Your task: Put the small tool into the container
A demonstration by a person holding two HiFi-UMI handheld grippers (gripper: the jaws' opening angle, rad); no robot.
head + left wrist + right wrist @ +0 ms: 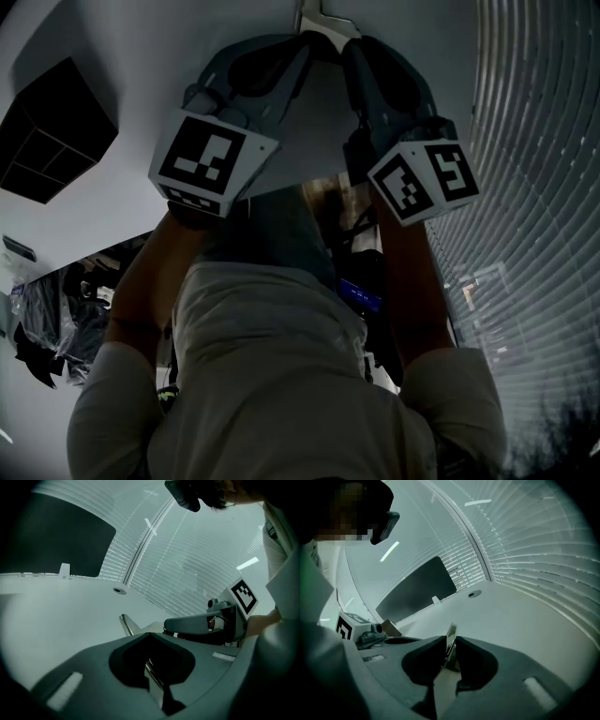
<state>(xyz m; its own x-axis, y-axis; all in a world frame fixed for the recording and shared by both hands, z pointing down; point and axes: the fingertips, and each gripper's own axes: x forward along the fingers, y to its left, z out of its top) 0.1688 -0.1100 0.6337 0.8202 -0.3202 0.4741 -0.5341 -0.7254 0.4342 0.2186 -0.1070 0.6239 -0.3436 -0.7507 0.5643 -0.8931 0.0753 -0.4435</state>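
Jaws of left gripper (pixel 150 638) and right gripper (pixel 450 642) both tight on thin, shiny, probably metal small tool (pixel 451 630).

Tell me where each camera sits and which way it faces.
Head view: on the head, facing shirt, arms, left gripper and right gripper.
Left gripper view: on that gripper, along its shut jaws toward blinds; right gripper beside.
Right gripper view: on that gripper, along its shut jaws; left gripper beside.
Shared: metal tool, in both gripper views.
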